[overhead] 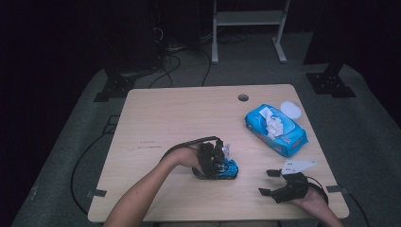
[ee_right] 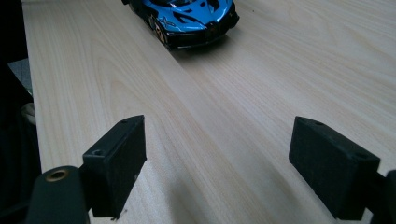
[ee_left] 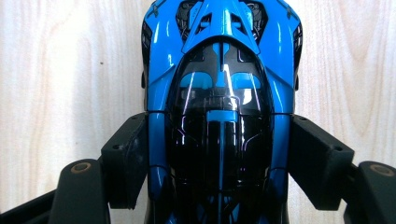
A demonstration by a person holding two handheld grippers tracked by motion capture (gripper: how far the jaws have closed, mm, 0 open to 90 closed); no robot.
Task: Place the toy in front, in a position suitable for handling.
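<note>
The high view is dimly lit: the room behind is sunk in near black, while the table (overhead: 189, 118) is lit softly from above and rendered slightly soft and grainy. In the left gripper view, bright white streaks of glare are thrown across the glossy canopy of the toy car (ee_left: 219, 107), which is shown sharply. In the right gripper view, soft shadows are cast under the jaws, and the left edge is lost in darkness.

Both forearms are bare, with no sleeves in sight. The left claw (overhead: 222, 163) is black, with a thick black cable looping off its back. The right claw (overhead: 270, 182) is black too, topped by a grey three-cornered plate. Each has blocky matte pads (ee_right: 119, 161) and brass-ringed screw holes.
</note>
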